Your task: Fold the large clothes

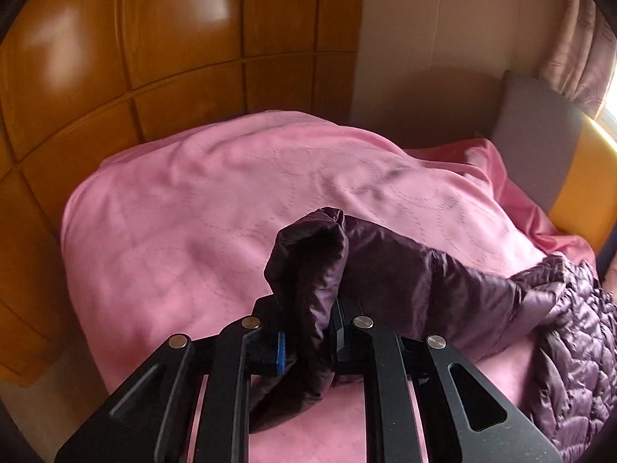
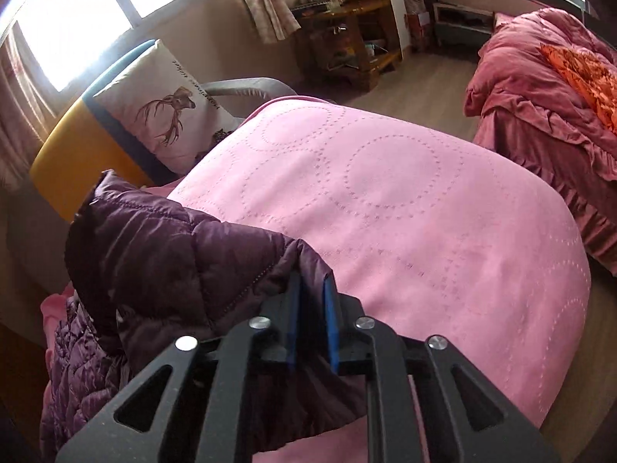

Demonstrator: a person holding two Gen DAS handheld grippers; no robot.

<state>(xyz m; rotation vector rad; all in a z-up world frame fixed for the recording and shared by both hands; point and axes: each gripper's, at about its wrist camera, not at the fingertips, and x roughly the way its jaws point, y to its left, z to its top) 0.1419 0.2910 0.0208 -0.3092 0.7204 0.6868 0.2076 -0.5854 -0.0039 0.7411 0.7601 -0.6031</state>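
A dark purple quilted puffer jacket (image 1: 455, 281) lies on a pink bed cover (image 1: 216, 212). My left gripper (image 1: 308, 332) is shut on a bunched fold of the jacket, which stands up between the fingers and hangs below them. In the right wrist view the jacket (image 2: 162, 254) drapes at the left over the pink cover (image 2: 405, 208). My right gripper (image 2: 311, 308) is shut on the jacket's edge, a thin strip of fabric pinched between the blue pads (image 2: 331, 320).
A wooden wardrobe (image 1: 154, 50) stands behind the bed. A yellow and grey headboard (image 2: 73, 154) holds a deer-print pillow (image 2: 169, 112). A second bed with red bedding (image 2: 547, 85) stands at the right, and a cluttered wooden desk (image 2: 347, 23) stands by the window.
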